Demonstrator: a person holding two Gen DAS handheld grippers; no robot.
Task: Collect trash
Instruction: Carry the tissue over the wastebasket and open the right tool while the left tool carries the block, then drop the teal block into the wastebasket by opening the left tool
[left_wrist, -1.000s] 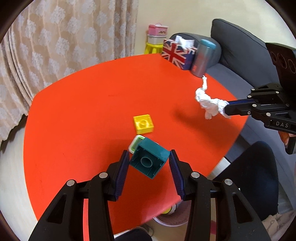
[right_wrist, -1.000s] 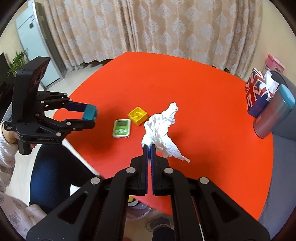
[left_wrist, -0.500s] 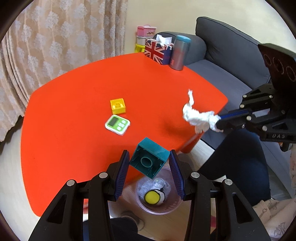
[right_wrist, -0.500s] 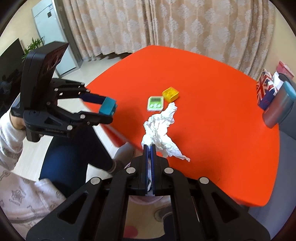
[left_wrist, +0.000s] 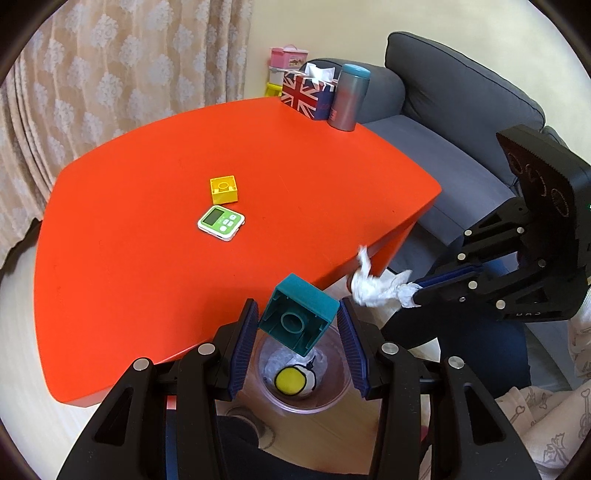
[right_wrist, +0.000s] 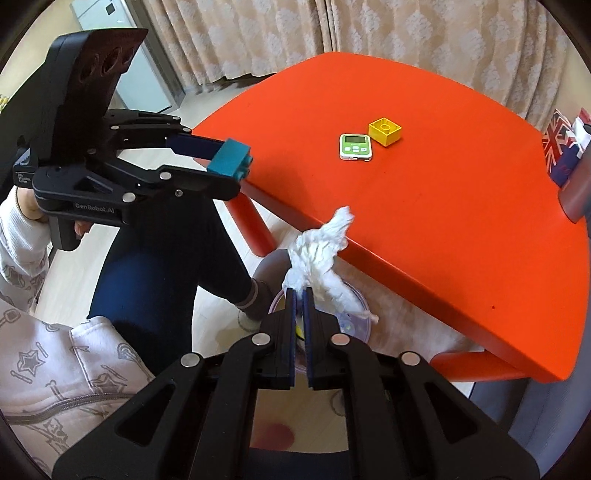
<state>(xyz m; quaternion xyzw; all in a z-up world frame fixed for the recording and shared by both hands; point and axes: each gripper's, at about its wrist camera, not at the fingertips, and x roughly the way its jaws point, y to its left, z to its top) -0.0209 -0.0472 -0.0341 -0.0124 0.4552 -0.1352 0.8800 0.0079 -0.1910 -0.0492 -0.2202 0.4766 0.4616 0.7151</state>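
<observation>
My left gripper (left_wrist: 297, 325) is shut on a teal toy brick (left_wrist: 299, 319) and holds it above a clear plastic bin (left_wrist: 332, 391) on the floor by the red table's near edge. The bin holds crumpled paper and a yellow round thing (left_wrist: 290, 380). My right gripper (right_wrist: 300, 295) is shut on a crumpled white tissue (right_wrist: 319, 254), also over the bin (right_wrist: 360, 319). The tissue (left_wrist: 376, 288) and right gripper (left_wrist: 424, 286) show at right in the left wrist view. The left gripper (right_wrist: 236, 162) with the brick (right_wrist: 231, 162) shows at left in the right wrist view.
On the red table (left_wrist: 147, 266) lie a yellow toy brick (left_wrist: 223, 189) and a green and white timer (left_wrist: 221, 222). A Union Jack tissue box (left_wrist: 308, 94) and a grey tumbler (left_wrist: 349, 98) stand at its far corner. A grey sofa (left_wrist: 461, 110) is behind. The person's legs (right_wrist: 159, 266) are beside the bin.
Both grippers have pulled back from over the table to beyond its near edge and lowered over the floor bin, still holding the teal brick and the tissue.
</observation>
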